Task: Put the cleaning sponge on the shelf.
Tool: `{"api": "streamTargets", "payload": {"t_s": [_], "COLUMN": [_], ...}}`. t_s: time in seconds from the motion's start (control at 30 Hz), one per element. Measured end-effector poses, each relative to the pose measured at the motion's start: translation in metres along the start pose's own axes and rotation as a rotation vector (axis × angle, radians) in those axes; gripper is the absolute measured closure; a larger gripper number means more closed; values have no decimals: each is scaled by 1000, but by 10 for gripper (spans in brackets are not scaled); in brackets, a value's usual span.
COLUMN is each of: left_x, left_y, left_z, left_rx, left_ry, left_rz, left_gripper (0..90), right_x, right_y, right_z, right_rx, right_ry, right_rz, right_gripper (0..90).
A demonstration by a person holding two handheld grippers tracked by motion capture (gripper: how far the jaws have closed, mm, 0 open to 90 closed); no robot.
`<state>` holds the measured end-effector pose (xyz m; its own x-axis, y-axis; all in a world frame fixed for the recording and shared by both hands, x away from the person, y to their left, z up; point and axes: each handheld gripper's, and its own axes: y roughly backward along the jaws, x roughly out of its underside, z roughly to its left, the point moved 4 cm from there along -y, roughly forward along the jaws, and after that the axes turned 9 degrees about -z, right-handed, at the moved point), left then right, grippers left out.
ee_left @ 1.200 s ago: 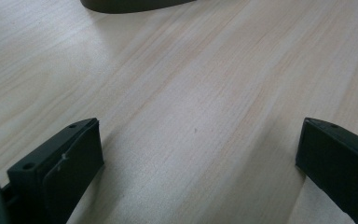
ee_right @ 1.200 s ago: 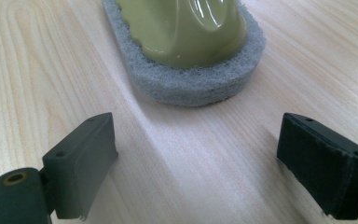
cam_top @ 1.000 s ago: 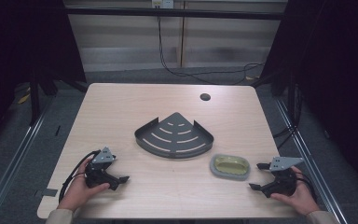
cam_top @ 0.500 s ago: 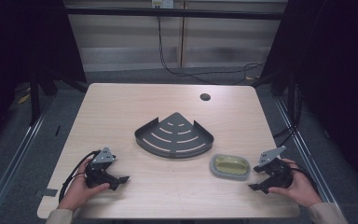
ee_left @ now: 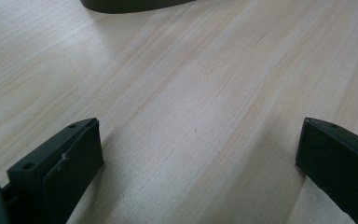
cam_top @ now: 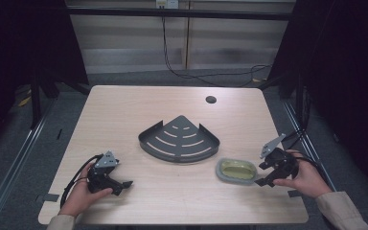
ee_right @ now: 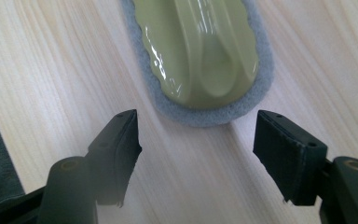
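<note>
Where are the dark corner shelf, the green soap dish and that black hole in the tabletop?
corner shelf (cam_top: 179, 139), high view, middle of its slotted floor.
soap dish (ee_right: 200, 46), right gripper view, glossy green centre.
hole (cam_top: 211, 99), high view, its centre.

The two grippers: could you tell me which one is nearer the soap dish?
The right gripper, open beside the green soap dish; the left gripper sits across the table.

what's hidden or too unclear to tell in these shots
- Corner shelf: the left claw view's top edge cuts off all but a dark sliver of its rim.
- Soap dish: its far end runs off the top of the right claw view.
- Small dark round spot on the table: too small in the high view to tell hole from object.
- Left claw opening: tiny in the high view; its own view shows the jaws apart.
</note>
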<state>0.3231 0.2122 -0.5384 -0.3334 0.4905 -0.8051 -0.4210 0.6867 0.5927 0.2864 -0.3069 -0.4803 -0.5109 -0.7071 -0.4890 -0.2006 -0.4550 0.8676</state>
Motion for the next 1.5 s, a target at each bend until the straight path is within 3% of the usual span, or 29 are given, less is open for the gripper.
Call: {"api": "streamTargets", "payload": {"t_s": [0.37,0.9,1.03,1.27,1.5], "left_x": [0,0,0,0,0], "left_y": [0,0,1,1,1], "left_z": [0,0,0,0,0], "left_rx": [1,0,0,-1,-1], "left_ry": [-5,-7,-6,-5,-5], "left_rz": [4,5,4,4,4], "left_gripper": [1,1,1,1,1], "right_x": [-27,-77,-82,-85,-87], "right_y": [1,-21,-26,-34,-34], "right_z": [2,3,4,6,8], "right_rx": [-25,-29,-44,-67,-76], "right_ry": [40,116,133,153,176], "right_rz": [81,226,235,301,315], "right_gripper": [369,519,570,676,709]}}
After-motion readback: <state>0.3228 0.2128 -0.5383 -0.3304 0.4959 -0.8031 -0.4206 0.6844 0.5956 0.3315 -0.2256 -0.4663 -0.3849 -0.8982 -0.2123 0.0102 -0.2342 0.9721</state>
